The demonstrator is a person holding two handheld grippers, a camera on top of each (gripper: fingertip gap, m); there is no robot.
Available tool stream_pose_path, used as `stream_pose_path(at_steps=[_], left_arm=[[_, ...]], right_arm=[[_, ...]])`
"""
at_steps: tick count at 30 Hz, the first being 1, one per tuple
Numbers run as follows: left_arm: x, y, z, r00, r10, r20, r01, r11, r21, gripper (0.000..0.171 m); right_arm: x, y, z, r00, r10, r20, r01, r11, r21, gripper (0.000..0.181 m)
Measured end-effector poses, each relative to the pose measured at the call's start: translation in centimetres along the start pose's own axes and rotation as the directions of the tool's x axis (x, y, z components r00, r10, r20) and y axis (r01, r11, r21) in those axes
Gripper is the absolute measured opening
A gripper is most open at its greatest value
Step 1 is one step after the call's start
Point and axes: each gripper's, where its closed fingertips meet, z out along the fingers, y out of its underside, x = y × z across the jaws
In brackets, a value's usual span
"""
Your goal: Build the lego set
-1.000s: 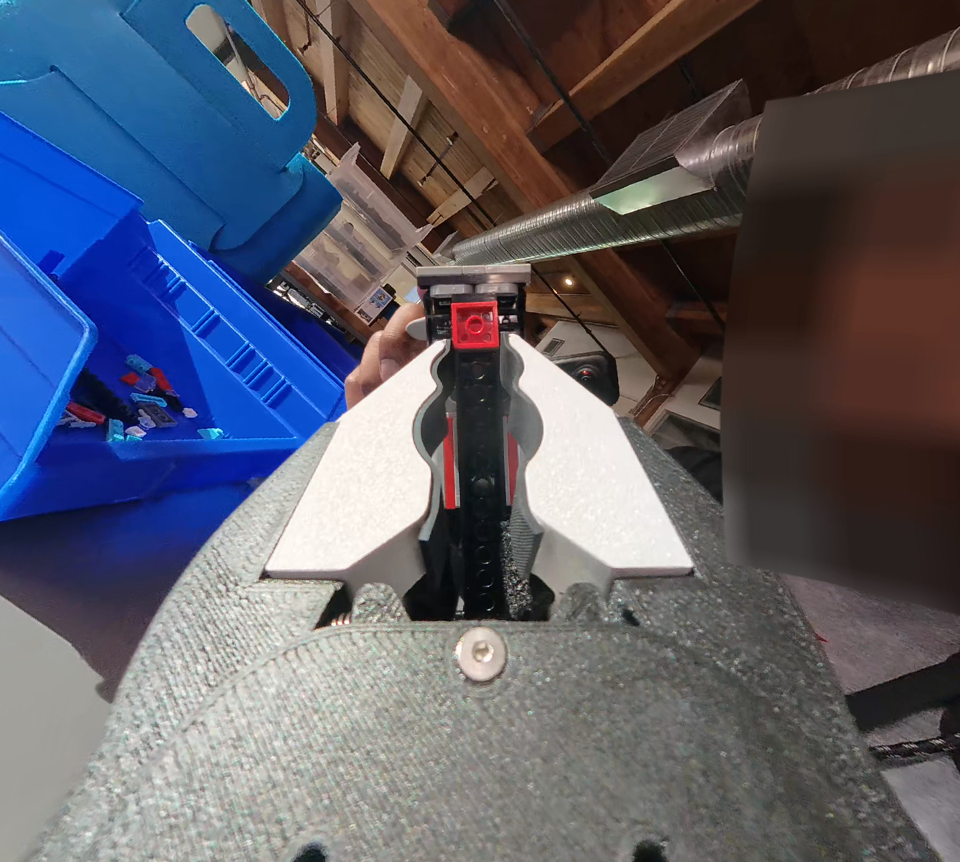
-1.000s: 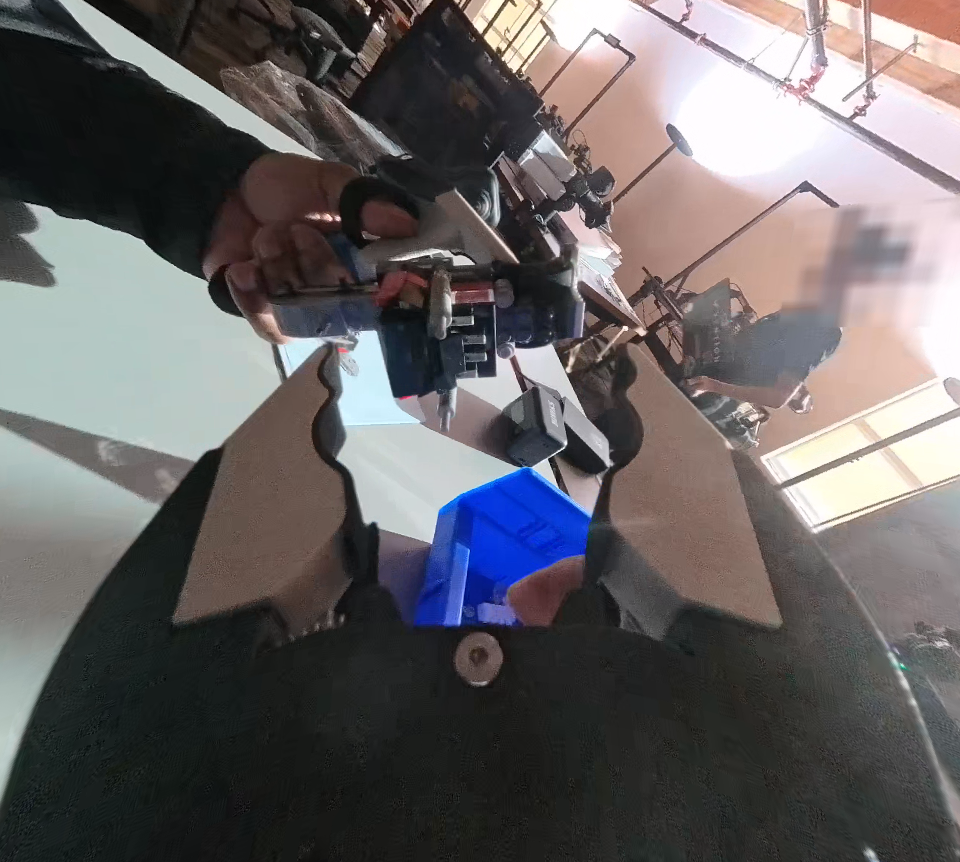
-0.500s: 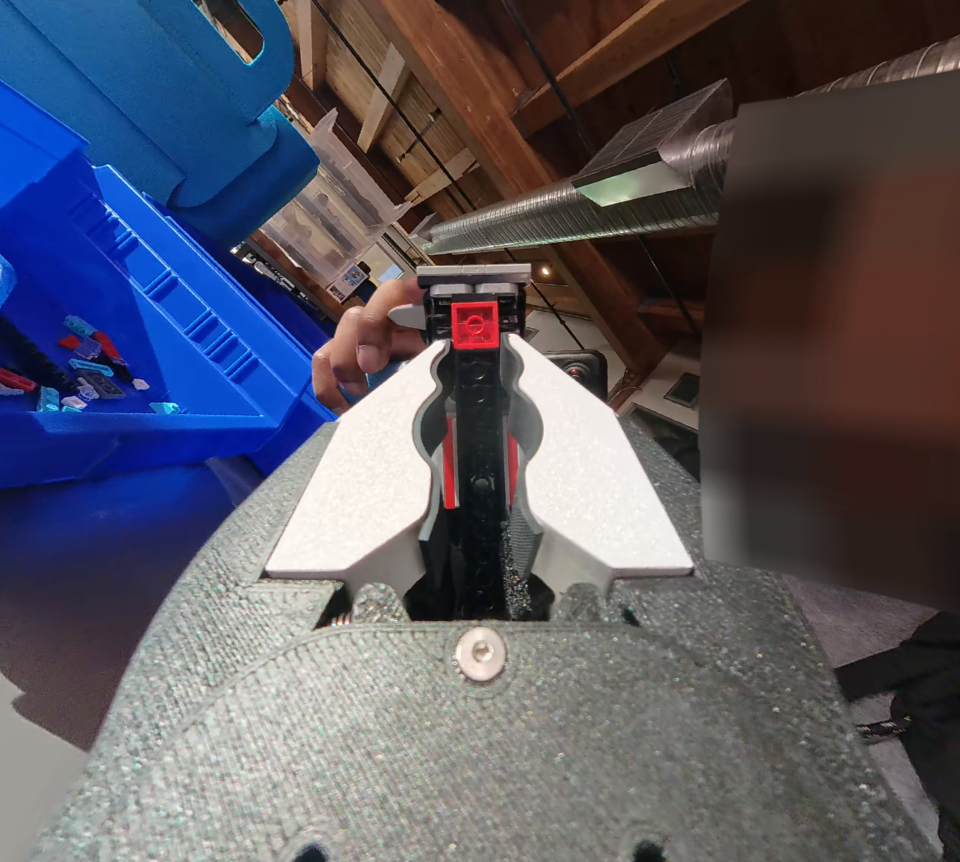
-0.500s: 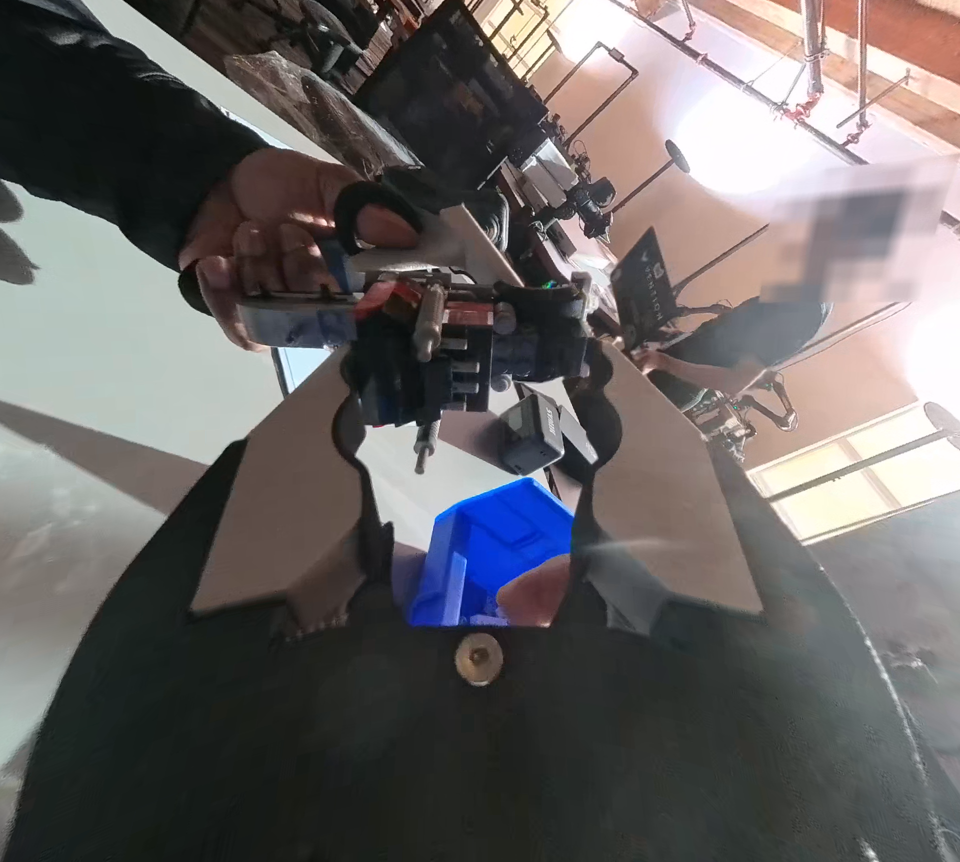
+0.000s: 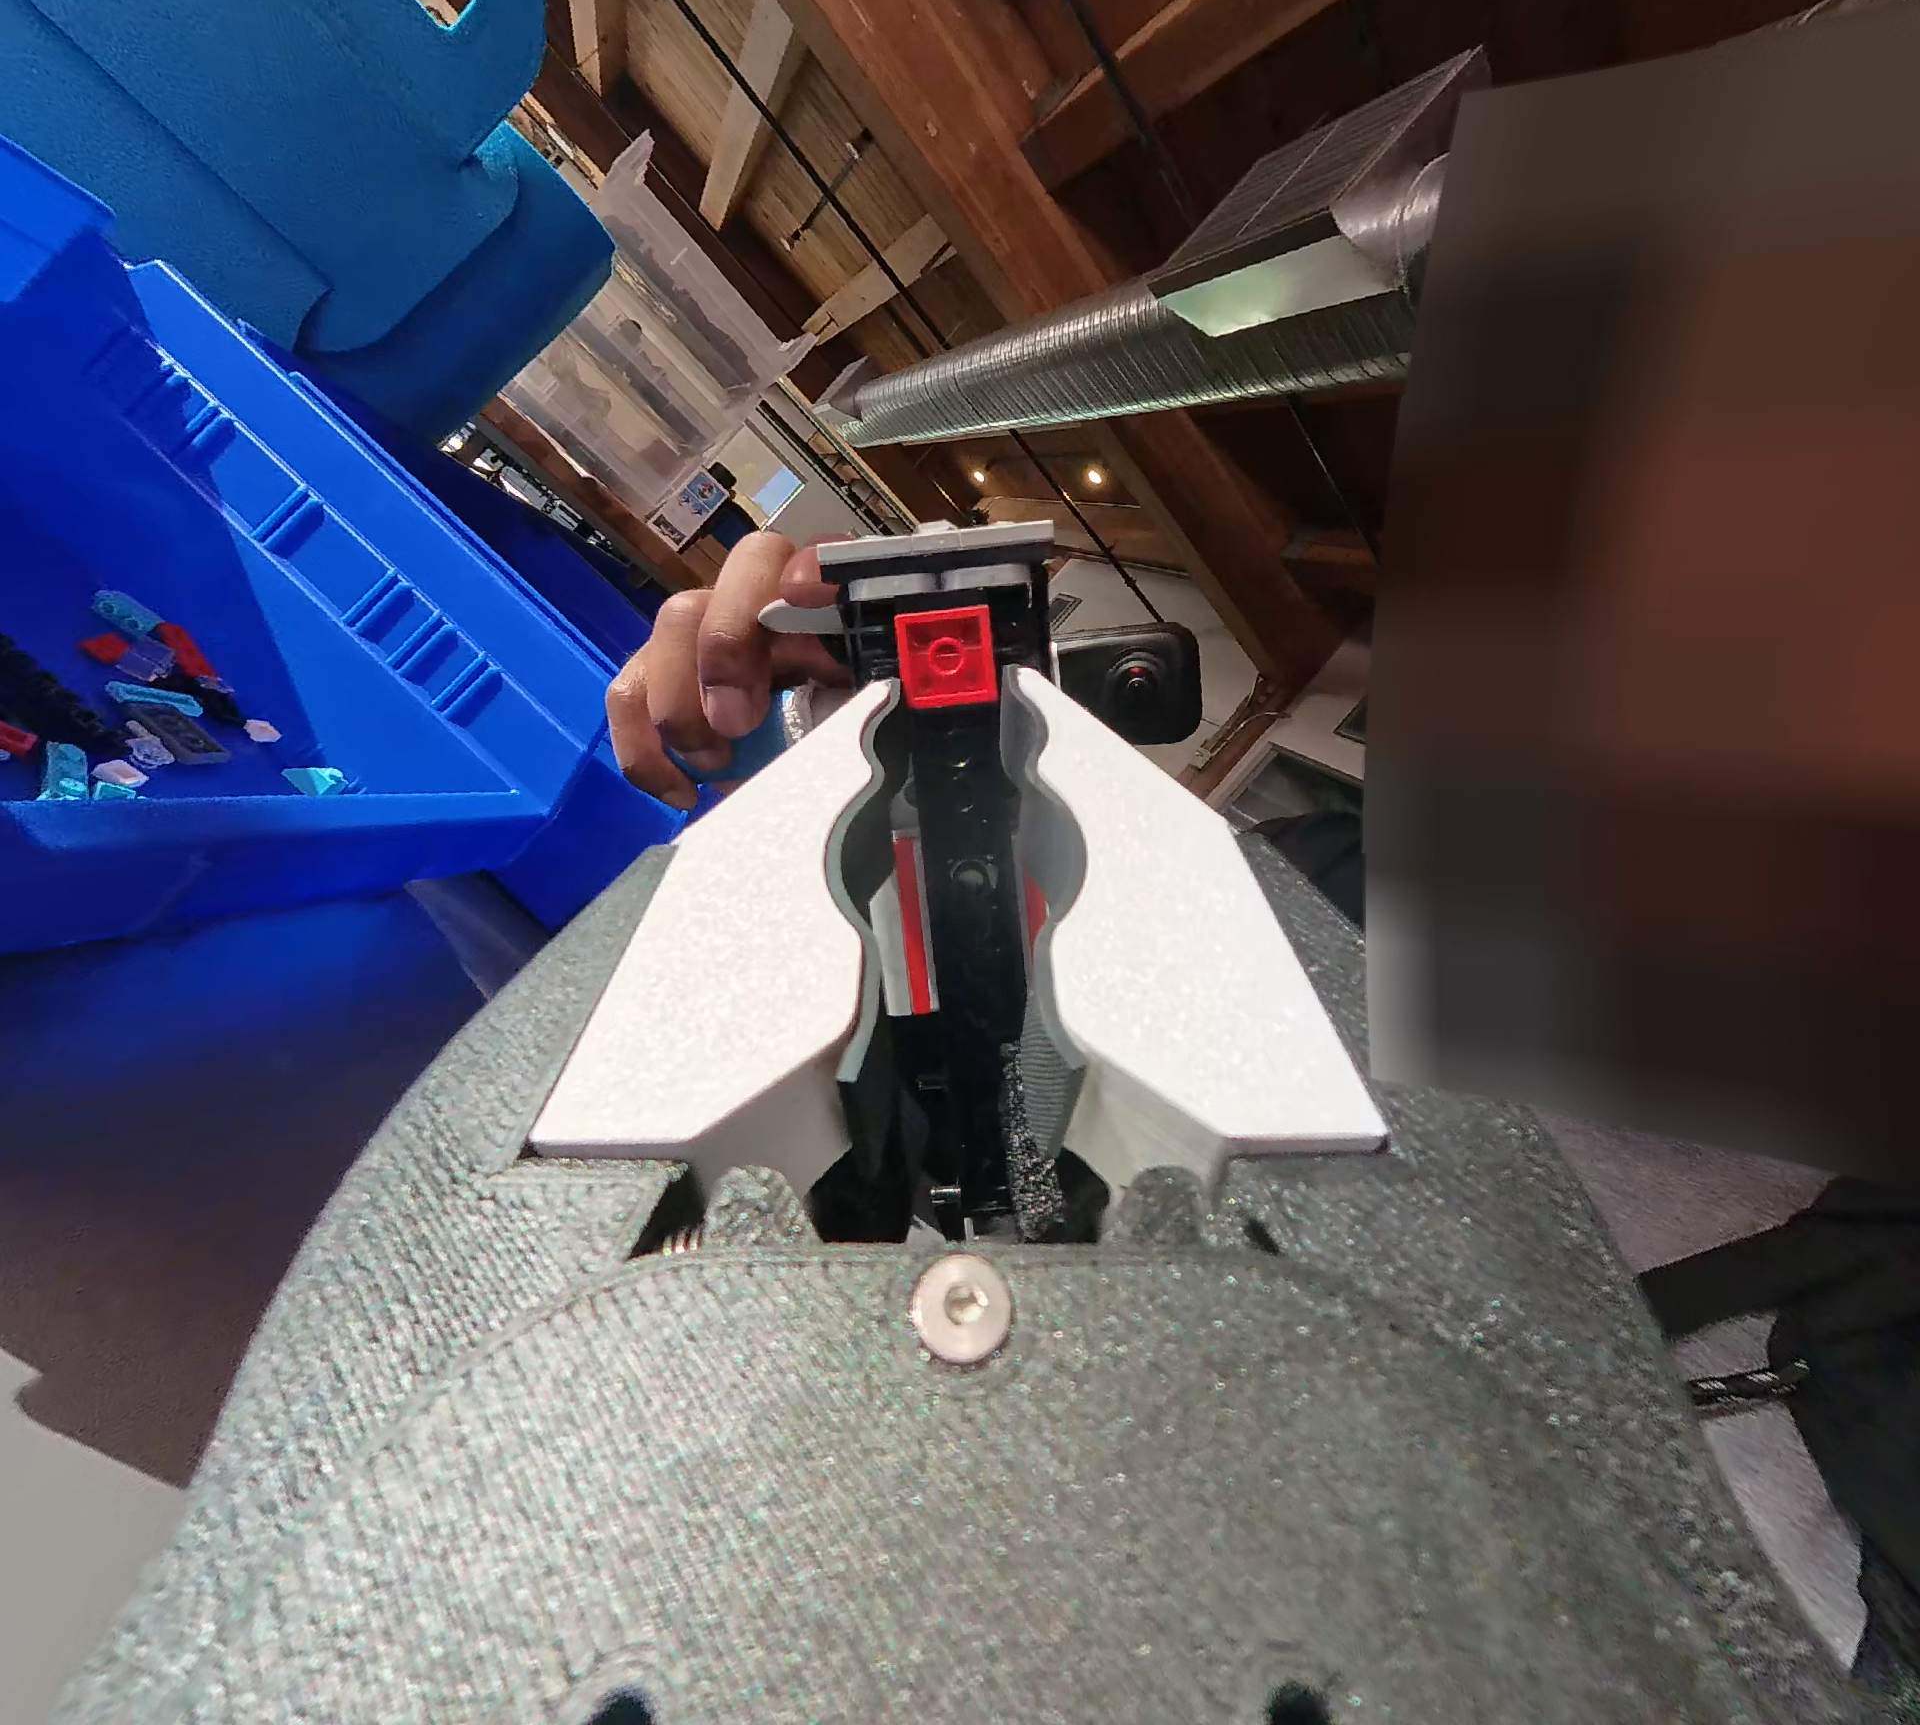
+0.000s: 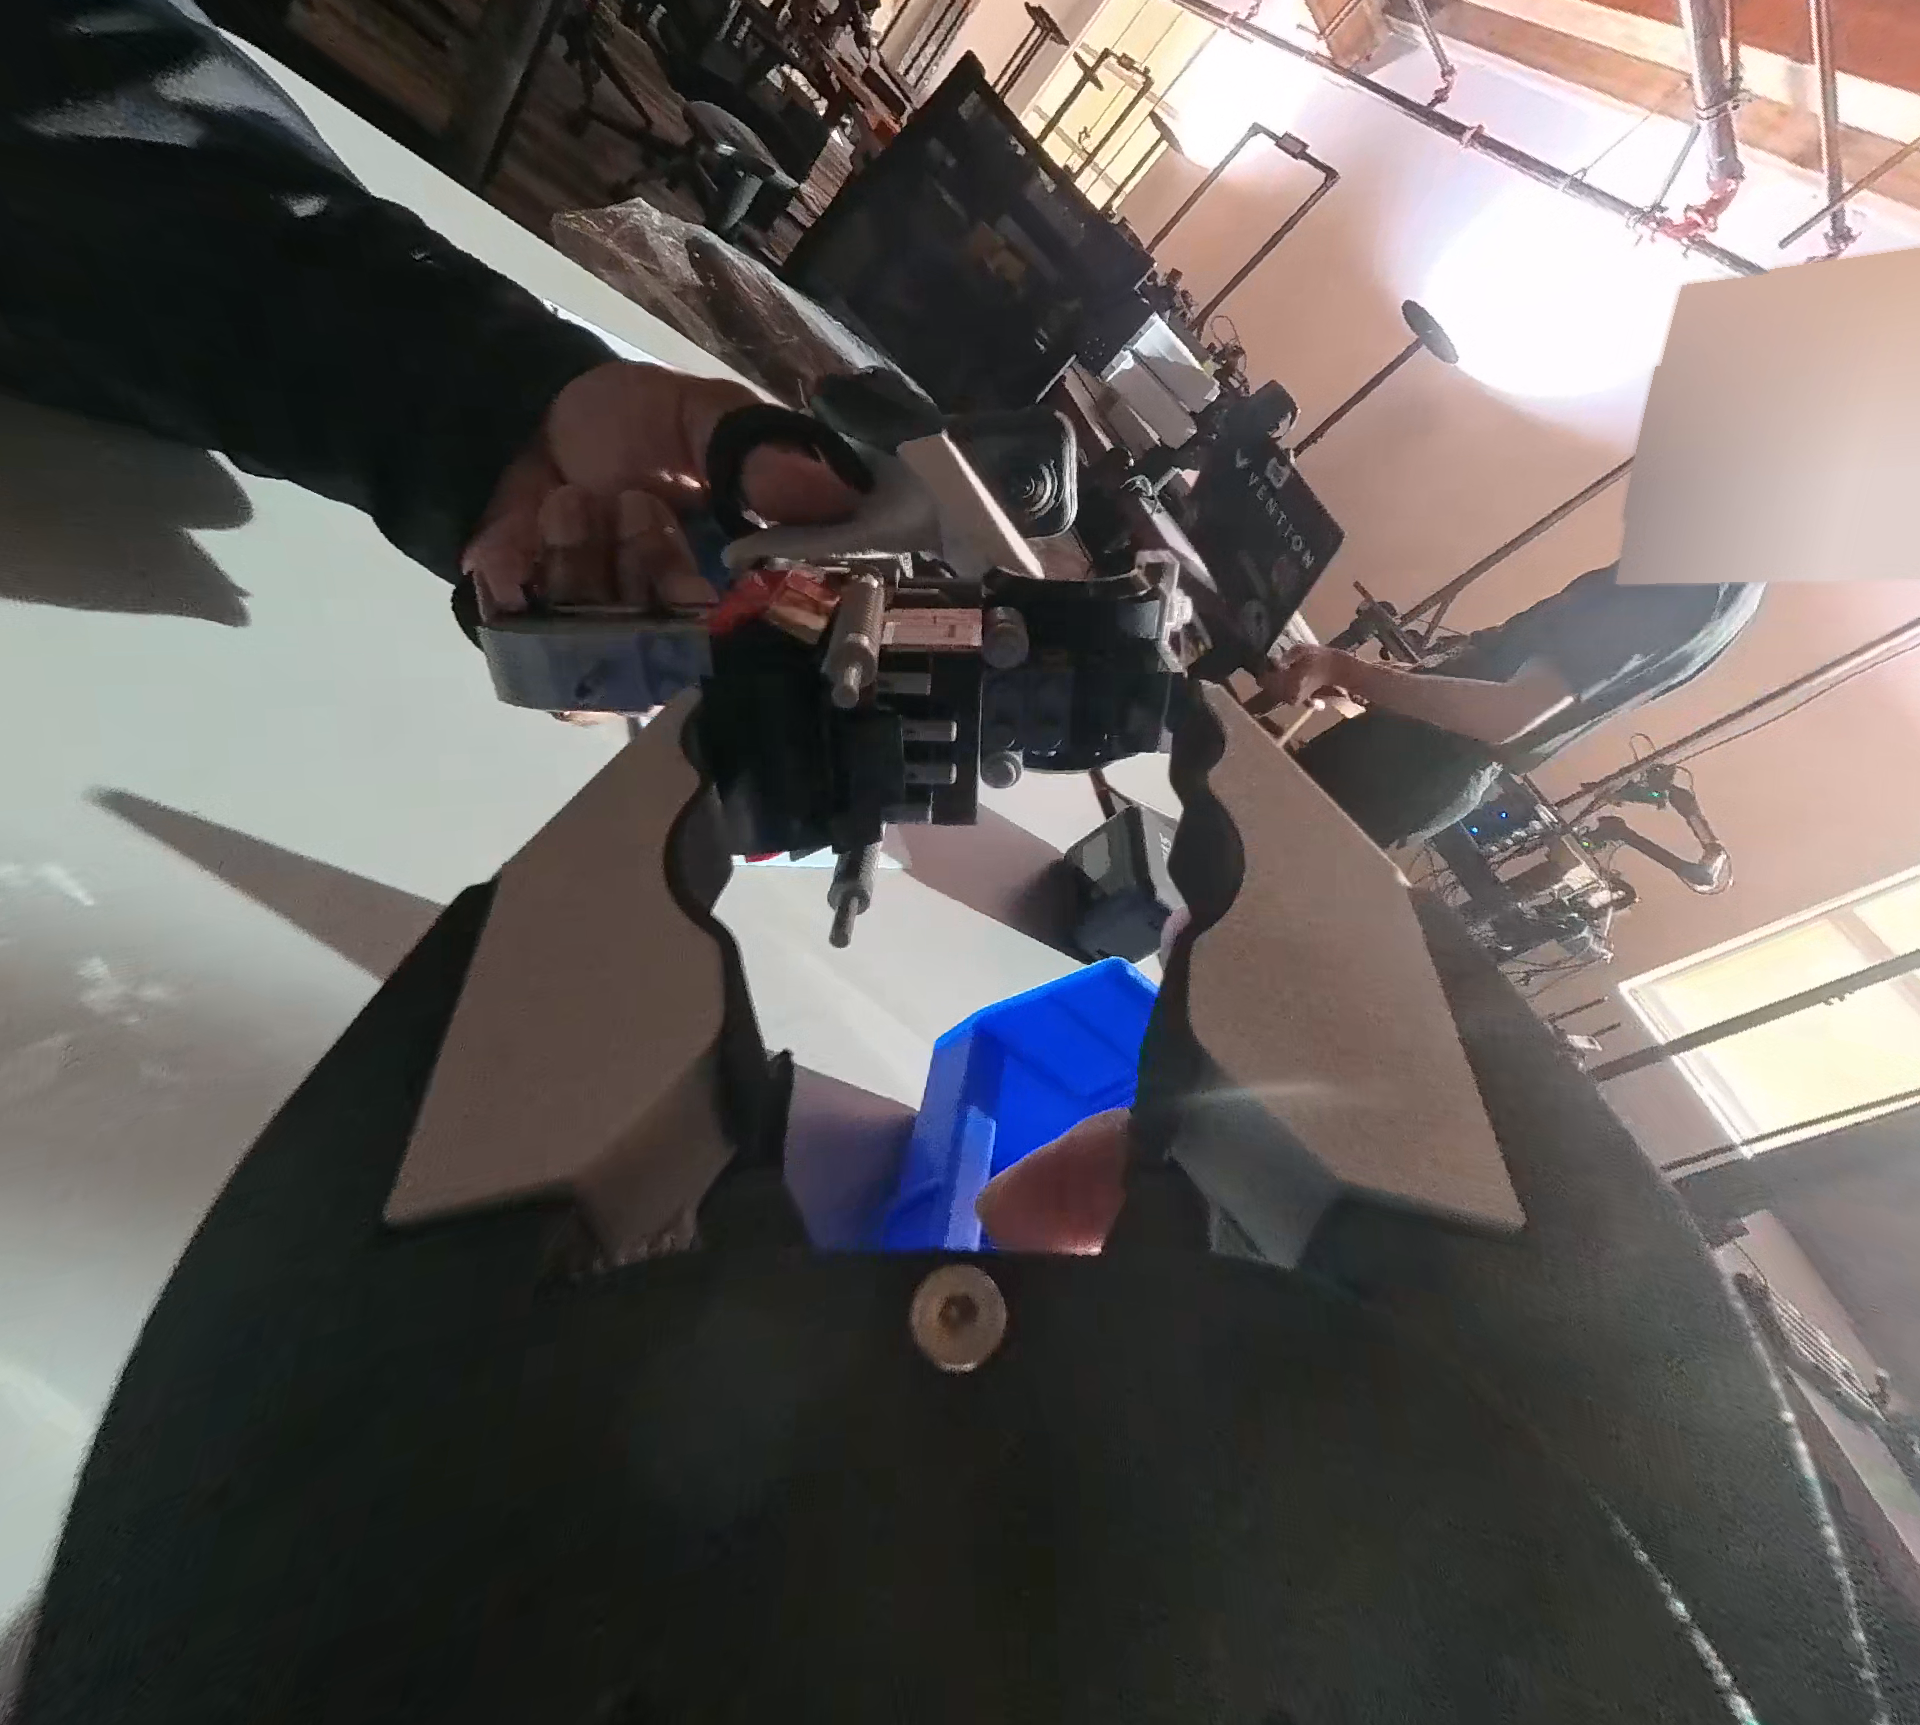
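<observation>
A: Grippers?
B: Two. Left gripper (image 5: 951,699), right gripper (image 6: 940,740).

A: Lego builds?
B: One model (image 5: 948,740), seen again from the right wrist (image 6: 914,699).

A: Red square plates on its near end?
B: One red plate (image 5: 943,659).

A: Bins?
B: One blue bin (image 5: 343,636) in the left wrist view, one blue bin (image 6: 1023,1083) in the right; cannot tell if it is the same one.

A: Loose pieces?
B: A small heap of loose pieces (image 5: 125,709), too small to count.

A: Hands?
B: Two. One hand (image 5: 707,667) by the model's far end, one hand (image 6: 603,501) on the left gripper's handle.

A: Ducts overhead?
B: One duct (image 5: 1091,376).
</observation>
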Motion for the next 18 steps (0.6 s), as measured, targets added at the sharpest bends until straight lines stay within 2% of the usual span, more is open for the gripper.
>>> stream_pose_path(at_steps=[11, 16, 18], left_arm=[[-0.02, 0.11, 0.02, 1.000, 0.005, 0.002, -0.005, 1.000, -0.003, 0.017], [-0.13, 0.50, 0.26, 1.000, 0.020, 0.015, -0.020, 0.999, -0.029, 0.017], [0.51, 0.86, 0.61, 1.000, 0.010, -0.013, -0.011, 0.999, -0.045, 0.017]], right_arm=[[-0.14, -0.10, -0.10, 1.000, 0.000, 0.006, 0.000, 1.000, 0.005, 0.087], [-0.36, 0.41, -0.56, 0.999, -0.033, 0.032, 0.035, 0.998, -0.058, 0.088], [-0.34, -0.33, -0.90, 0.999, -0.026, 0.039, 0.028, 0.999, -0.041, 0.098]])
